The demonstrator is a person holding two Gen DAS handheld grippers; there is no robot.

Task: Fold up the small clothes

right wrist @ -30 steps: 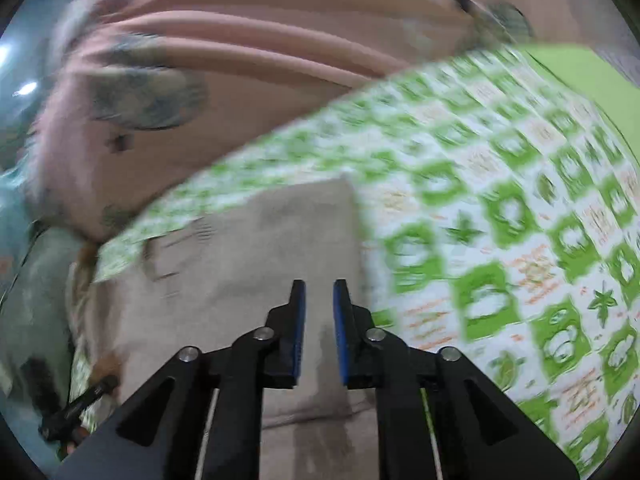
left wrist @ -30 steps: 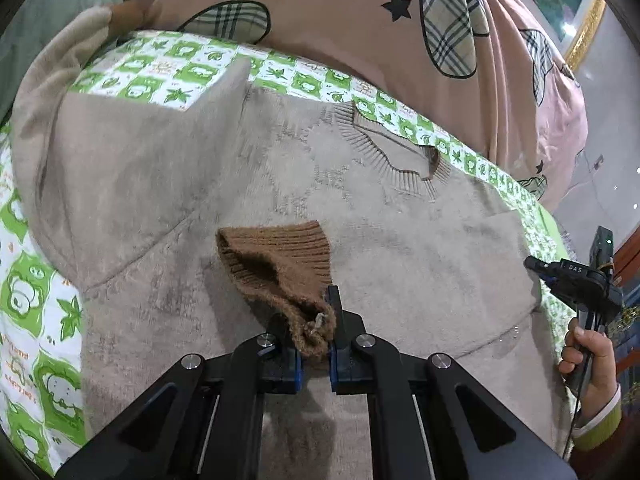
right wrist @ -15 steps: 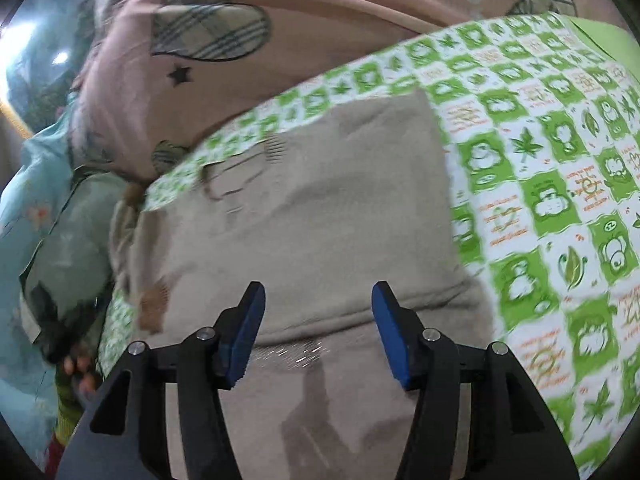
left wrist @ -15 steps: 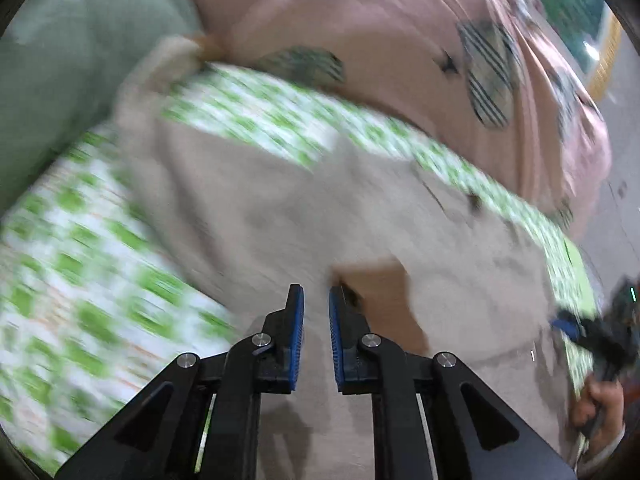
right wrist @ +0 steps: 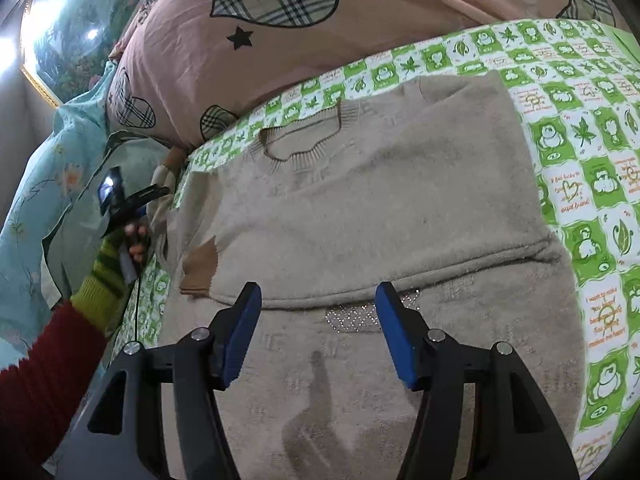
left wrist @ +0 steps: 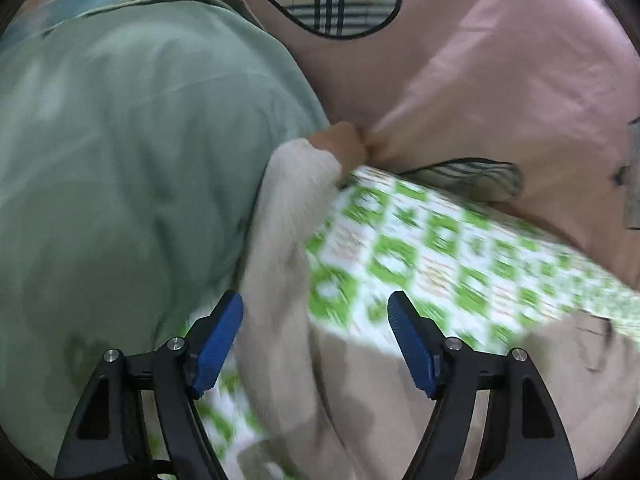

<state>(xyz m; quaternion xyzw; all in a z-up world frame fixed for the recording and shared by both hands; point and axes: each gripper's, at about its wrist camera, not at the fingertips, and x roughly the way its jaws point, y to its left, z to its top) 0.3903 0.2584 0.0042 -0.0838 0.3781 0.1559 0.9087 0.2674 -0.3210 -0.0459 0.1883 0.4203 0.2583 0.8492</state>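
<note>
A beige knit sweater [right wrist: 380,200] lies flat on the green-and-white sheet [right wrist: 592,128], collar [right wrist: 300,140] toward the pillows. One sleeve is folded across the body, and its brown cuff [right wrist: 200,268] rests at the sweater's left edge. The other sleeve [left wrist: 292,240] runs out to a brown cuff [left wrist: 340,144] against the bedding. My left gripper [left wrist: 316,340] hovers over that sleeve with its jaws opening wide and the pads not touching it. My right gripper [right wrist: 318,336] hangs above the folded sleeve's edge, jaws still opening, nothing between them.
A pale green duvet [left wrist: 120,160] fills the left. A pink quilt with plaid hearts [right wrist: 260,40] is piled behind the sweater. A hand [right wrist: 136,240] in a striped cuff and red sleeve holds the left gripper [right wrist: 158,192]. Sheet lies bare at the right.
My left gripper let go of the brown cuff, swung left to the outstretched sleeve and opened wide. My right gripper opened and moved over the sweater's body.
</note>
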